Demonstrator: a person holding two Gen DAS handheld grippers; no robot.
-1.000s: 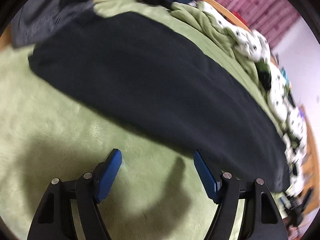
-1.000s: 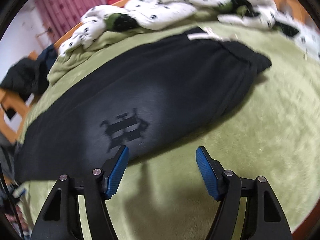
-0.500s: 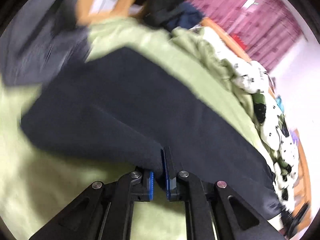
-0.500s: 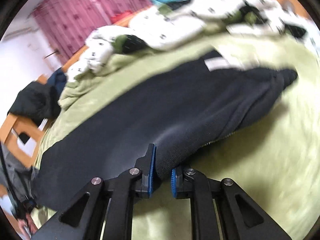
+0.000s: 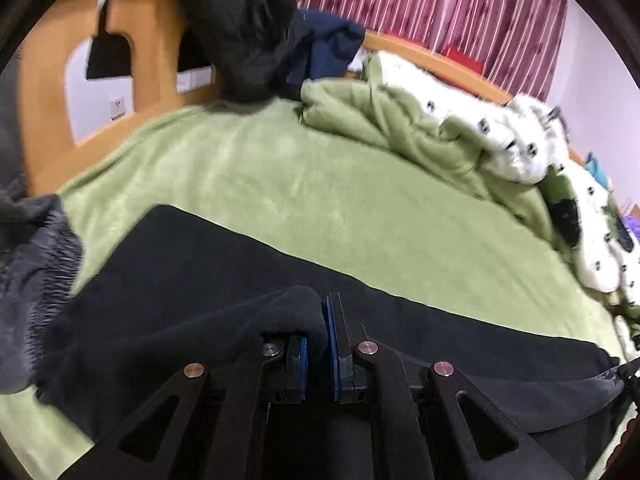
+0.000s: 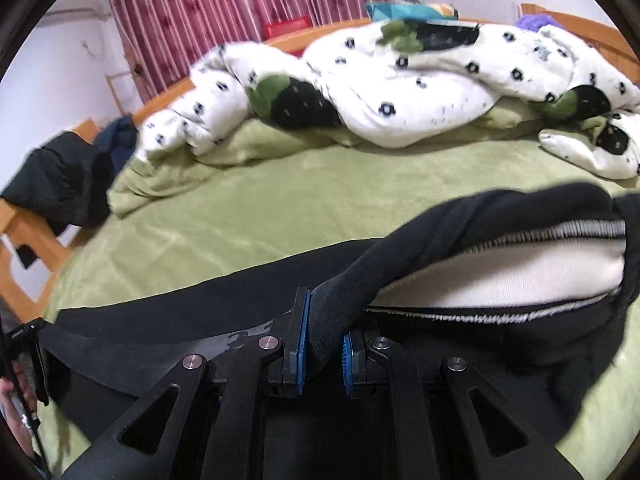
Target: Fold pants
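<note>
Black pants (image 5: 192, 264) lie lengthwise on a green blanket (image 5: 304, 184). My left gripper (image 5: 318, 336) is shut on a bunched fold of the near edge, toward the leg end, and holds it lifted. In the right wrist view my right gripper (image 6: 324, 332) is shut on the near edge of the pants (image 6: 420, 232) by the waistband. The lifted waist gapes open and shows its white lining (image 6: 500, 276). The far half of the pants still rests flat on the blanket (image 6: 260, 208).
A white dotted duvet (image 6: 400, 80) is heaped along the far side of the bed. Dark jackets (image 5: 248, 28) hang on the wooden bed frame (image 5: 44, 92). A grey garment (image 5: 28, 276) lies at the left. Red curtains (image 6: 240, 0) hang behind.
Both grippers went from open above the blanket to shut on the near edge of the pants, then lifted it. The waist now hangs open and the views tilt up toward the far side.
</note>
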